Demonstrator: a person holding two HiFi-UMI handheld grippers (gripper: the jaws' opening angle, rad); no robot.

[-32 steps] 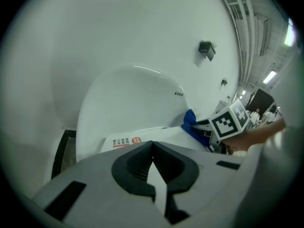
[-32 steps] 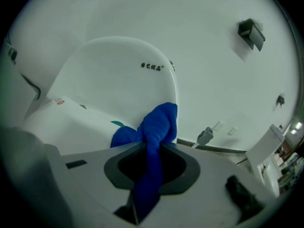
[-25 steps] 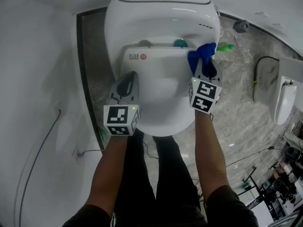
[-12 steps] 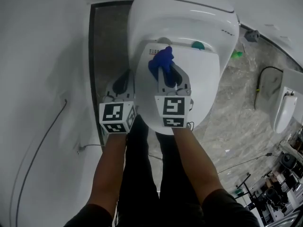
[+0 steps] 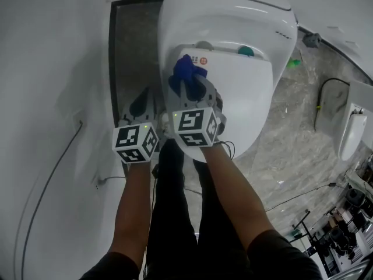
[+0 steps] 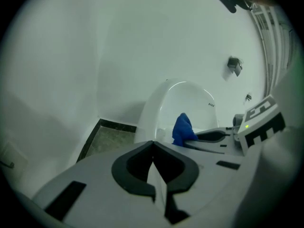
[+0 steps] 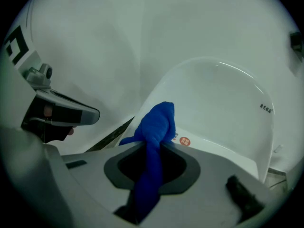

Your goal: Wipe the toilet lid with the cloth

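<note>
Toilet [image 5: 233, 16] fills the top of the head view, its closed lid [image 5: 247, 107] facing up; wiping looks under way at the lid's rear left corner. Right gripper [image 5: 189, 89] is clamped on the blue cloth [image 5: 185, 72], whose bunched end pokes past the jaws and seems to rest on the lid near the hinge; left gripper [image 5: 143, 102] hangs beside the bowl, jaws fully together, empty. Next, I judge, the cloth needs dragging across the lid's bare front under steady pressure.

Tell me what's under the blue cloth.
The closed white plastic toilet lid, near its hinge end. The right claw grips the crumpled blue cloth; the lid patch beneath is covered.
</note>
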